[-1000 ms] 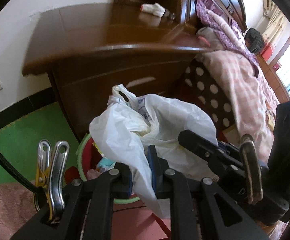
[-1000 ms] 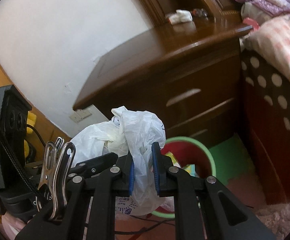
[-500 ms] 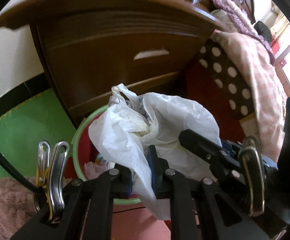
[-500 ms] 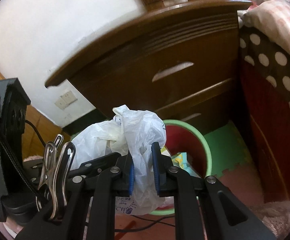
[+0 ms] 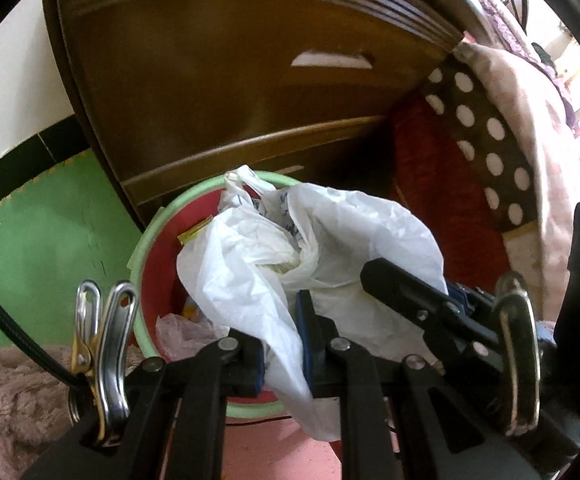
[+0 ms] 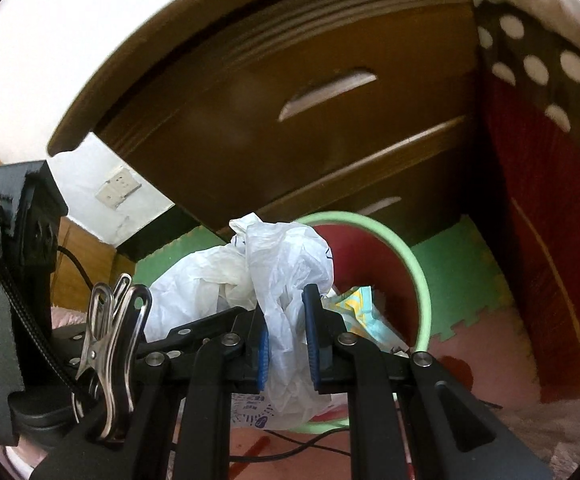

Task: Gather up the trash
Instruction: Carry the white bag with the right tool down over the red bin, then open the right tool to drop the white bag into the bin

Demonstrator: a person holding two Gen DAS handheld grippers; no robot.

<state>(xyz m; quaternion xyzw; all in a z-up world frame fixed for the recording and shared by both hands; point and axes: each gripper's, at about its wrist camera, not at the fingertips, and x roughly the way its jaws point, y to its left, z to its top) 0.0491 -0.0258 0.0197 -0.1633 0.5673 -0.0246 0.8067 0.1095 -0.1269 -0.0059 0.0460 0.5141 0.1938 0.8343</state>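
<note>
Two black two-finger grippers pinch one crumpled white plastic bag (image 5: 329, 240) over a waste bin beside a bed. Nearest the lens in the left wrist view, the left gripper (image 5: 282, 344) has its blue-padded jaws drawn in tight on a twisted fold of the bag, the plastic squeezed between the pads and a loose tail hanging below them. In the right wrist view, the right gripper (image 6: 286, 344) is likewise clamped on another bunched fold of the same bag (image 6: 286, 264), its blue pads pressed against the plastic on both sides. A shiny metal spring clip (image 5: 104, 360) stands on the left side of each gripper's frame, next to a black braided cable (image 5: 14, 340).

The bag, faintly printed in blue, hangs directly above the round red waste bin with a pale green rim (image 5: 150, 236), its bulk covering much of the opening. Inside the bin lie scraps of wrapper, among them a yellow-and-turquoise packet (image 6: 355, 304). The bin stands on green and pink foam floor mats (image 5: 50, 232), with a fluffy pink rug (image 5: 6, 396) at the left.

Behind the bin rises a dark brown wooden nightstand with recessed drawer pulls (image 5: 230, 92). To its right is the bed's brown fabric with white polka dots (image 5: 485, 128) under a pink checked blanket (image 5: 537, 128). A white wall socket (image 6: 118, 191) sits on the white wall to the left.
</note>
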